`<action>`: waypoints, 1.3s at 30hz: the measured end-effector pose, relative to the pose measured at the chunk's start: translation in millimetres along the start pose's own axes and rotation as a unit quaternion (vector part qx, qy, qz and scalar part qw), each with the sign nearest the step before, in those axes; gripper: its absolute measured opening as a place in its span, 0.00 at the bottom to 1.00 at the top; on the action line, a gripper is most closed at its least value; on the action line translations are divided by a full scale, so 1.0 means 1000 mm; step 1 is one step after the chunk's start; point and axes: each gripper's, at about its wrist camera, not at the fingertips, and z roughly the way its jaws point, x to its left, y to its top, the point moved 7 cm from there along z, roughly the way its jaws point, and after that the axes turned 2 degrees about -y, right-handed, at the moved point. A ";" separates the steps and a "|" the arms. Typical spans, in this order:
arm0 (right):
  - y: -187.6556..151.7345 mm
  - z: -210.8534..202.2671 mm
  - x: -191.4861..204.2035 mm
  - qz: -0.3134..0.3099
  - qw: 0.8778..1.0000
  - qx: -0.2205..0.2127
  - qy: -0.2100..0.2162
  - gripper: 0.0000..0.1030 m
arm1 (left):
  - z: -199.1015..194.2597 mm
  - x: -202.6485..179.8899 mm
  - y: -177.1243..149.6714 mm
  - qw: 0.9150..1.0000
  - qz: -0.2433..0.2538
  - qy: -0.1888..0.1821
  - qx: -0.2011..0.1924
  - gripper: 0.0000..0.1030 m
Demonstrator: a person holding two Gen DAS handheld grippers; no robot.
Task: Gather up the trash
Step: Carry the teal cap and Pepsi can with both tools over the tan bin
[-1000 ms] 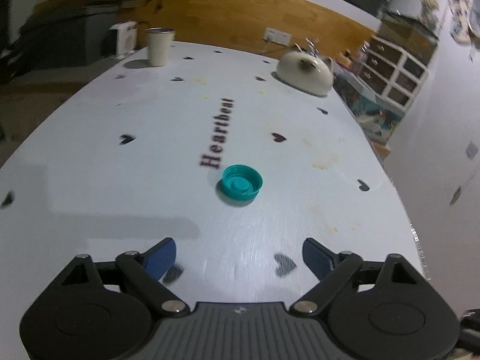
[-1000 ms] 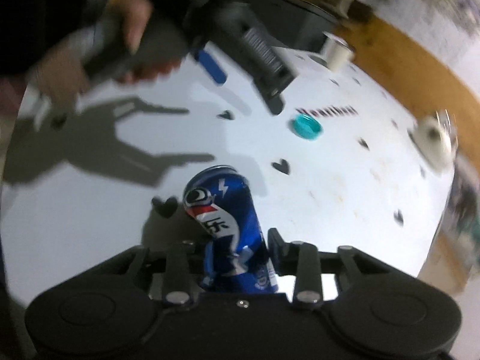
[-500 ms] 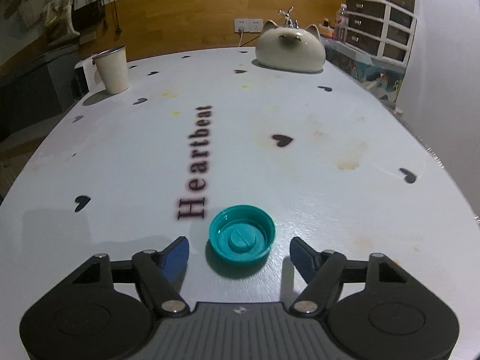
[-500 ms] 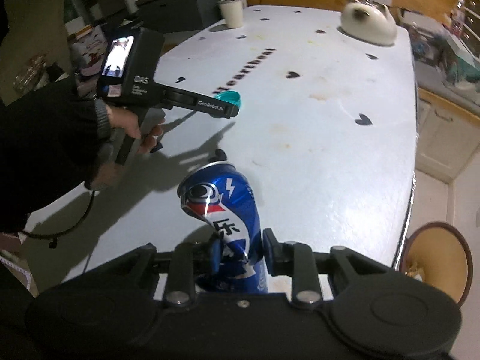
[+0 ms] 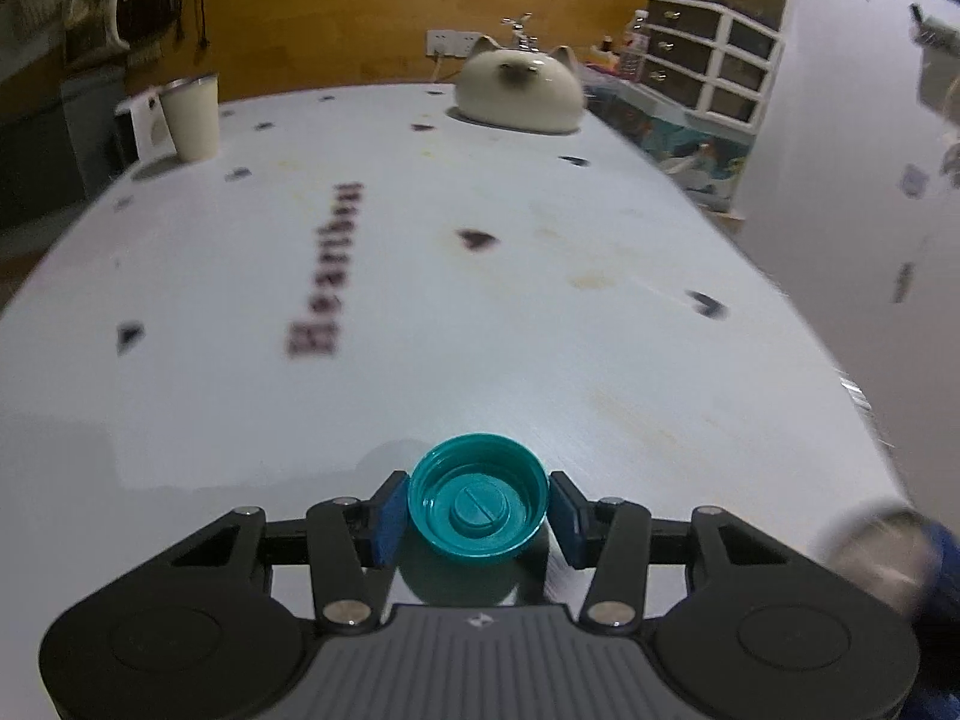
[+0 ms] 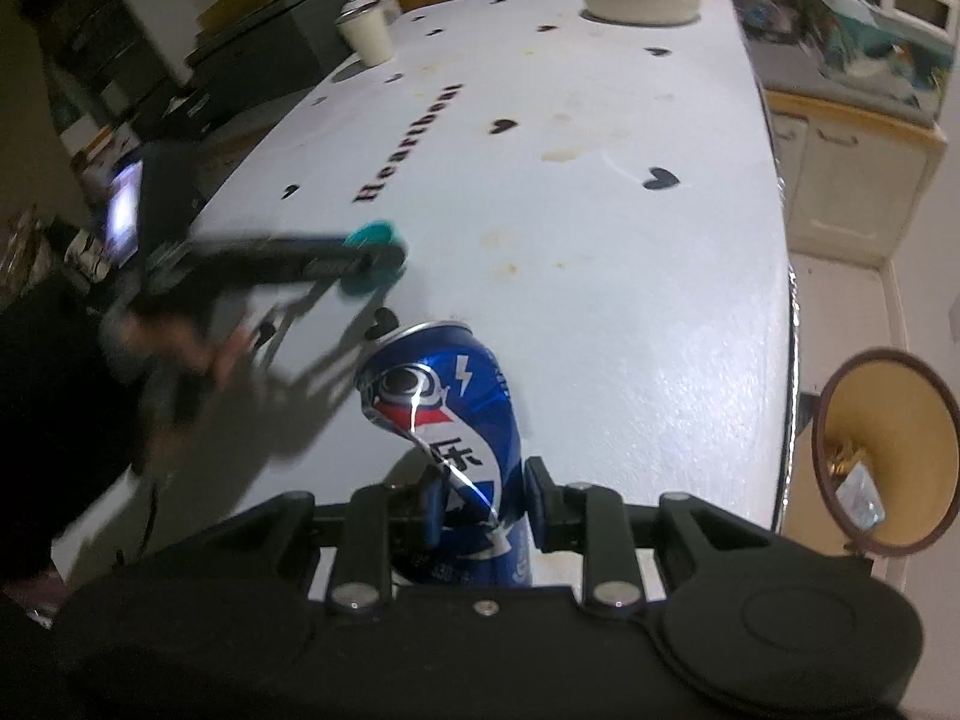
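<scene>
Left tongs (image 5: 479,517) closing around teal cap (image 5: 479,495) on tabletop (image 5: 540,330), pads at its rim. Right tongs (image 6: 480,507) clamped on dented blue can (image 6: 447,438). Neither binned yet; bin (image 6: 882,456) at 3 o'clock.

Teal cap (image 5: 479,504): smooth plastic, slight sheen, ribbed inner disc. Blue can (image 6: 447,420): thin glossy metal, dented and creased, printed. Tabletop (image 5: 540,360): white matt covering, faint grain, brownish stains, printed hearts. Left gripper (image 5: 479,513): matt black plastic, ribbed grey housing, blue rubbery-looking pads, shiny metal pins. Cat-shaped pot (image 5: 519,93): glossy cream ceramic. Cup (image 5: 191,117): cream, matt. Wall panel (image 5: 336,18): smooth wood.
</scene>
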 end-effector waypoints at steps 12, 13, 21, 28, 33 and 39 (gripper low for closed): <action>-0.001 0.015 -0.002 -0.002 0.999 0.022 -0.031 0.28 | -0.039 -0.060 -0.058 0.999 0.017 -0.027 0.039 0.49; 0.000 0.016 -0.001 -0.004 0.999 0.021 -0.033 0.28 | -0.040 -0.060 -0.058 0.999 0.016 -0.027 0.037 0.49; 0.001 0.015 0.006 -0.014 1.000 0.016 -0.018 0.26 | -0.060 -0.043 -0.044 1.000 -0.012 0.013 0.022 0.49; 0.004 -0.005 0.008 -0.033 0.998 -0.019 -0.043 0.26 | -0.089 -0.040 -0.034 0.999 -0.026 0.032 0.003 0.49; 0.004 -0.025 0.008 -0.038 0.997 -0.048 -0.052 0.26 | -0.110 -0.052 -0.030 0.999 -0.021 0.037 -0.013 0.49; -0.003 -0.050 0.000 -0.037 0.994 -0.076 -0.065 0.26 | -0.128 -0.073 -0.030 0.999 -0.015 0.041 -0.023 0.49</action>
